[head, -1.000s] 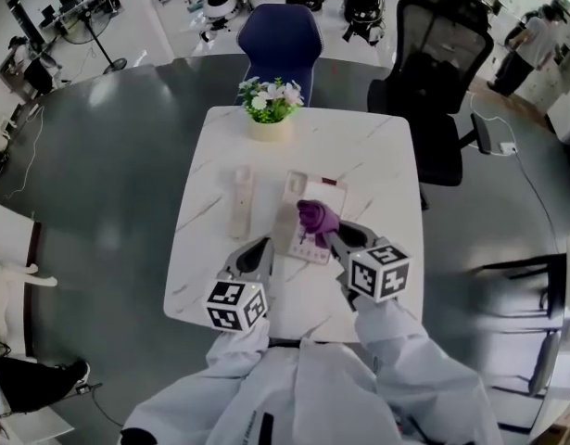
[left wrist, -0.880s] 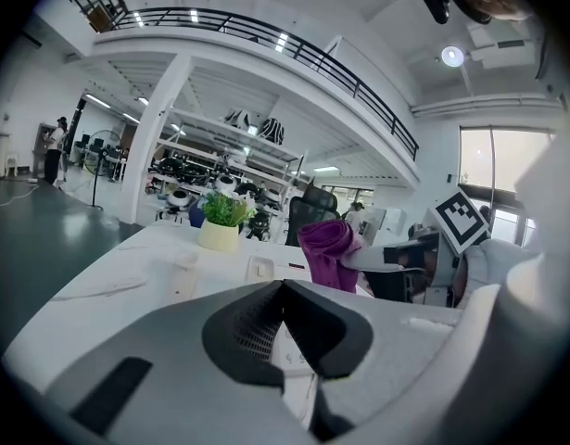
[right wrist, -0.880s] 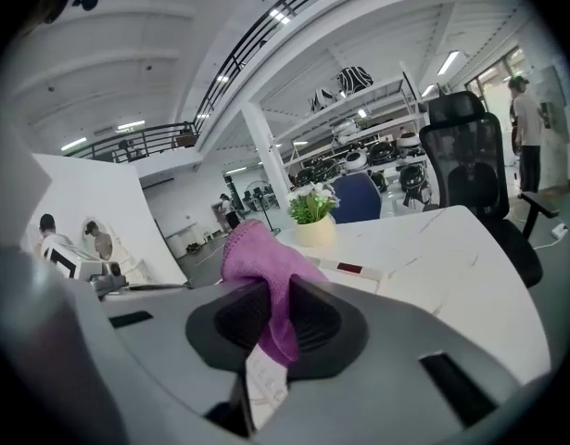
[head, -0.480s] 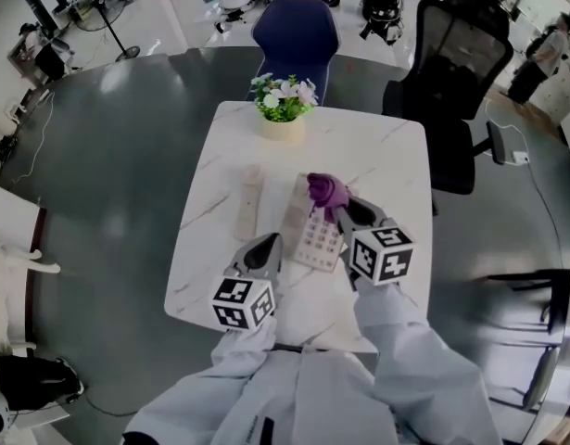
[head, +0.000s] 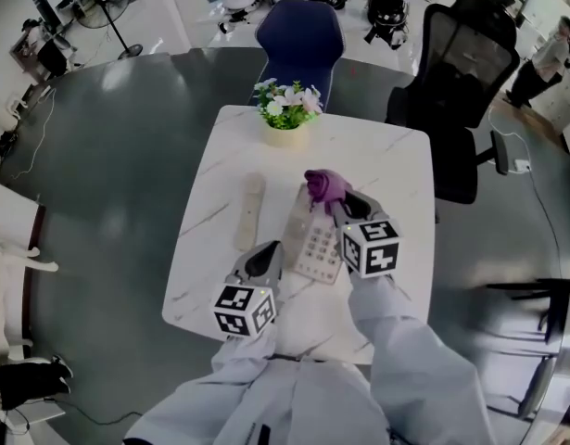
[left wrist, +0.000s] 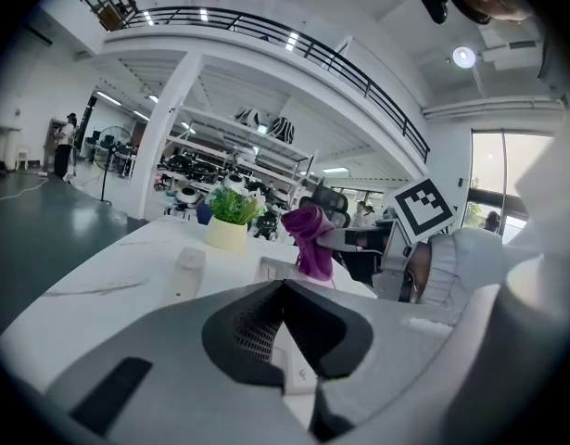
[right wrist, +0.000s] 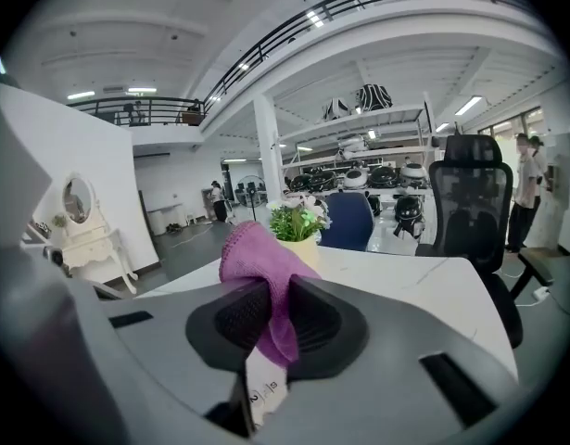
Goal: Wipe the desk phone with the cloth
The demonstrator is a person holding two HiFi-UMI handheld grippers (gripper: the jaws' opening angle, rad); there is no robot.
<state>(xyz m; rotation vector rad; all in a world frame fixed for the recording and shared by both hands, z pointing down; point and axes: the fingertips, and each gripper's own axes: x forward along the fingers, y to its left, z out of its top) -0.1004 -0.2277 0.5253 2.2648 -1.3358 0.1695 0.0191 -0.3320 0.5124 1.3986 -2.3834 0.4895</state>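
The white desk phone base lies mid-table, and its handset lies apart on its left. My right gripper is shut on a purple cloth that hangs over the base's far end. In the right gripper view the cloth is pinched between the jaws, with keypad digits showing below. My left gripper sits at the base's near left corner, with its jaws meeting at the tips. A white bit of phone shows under them.
A potted flower plant stands at the table's far edge. A blue chair and a black office chair stand beyond the table. Grey floor surrounds it. A person stands far right.
My right gripper has carried the cloth along the phone base from its middle to its far end. The left gripper has stayed by the near left corner.
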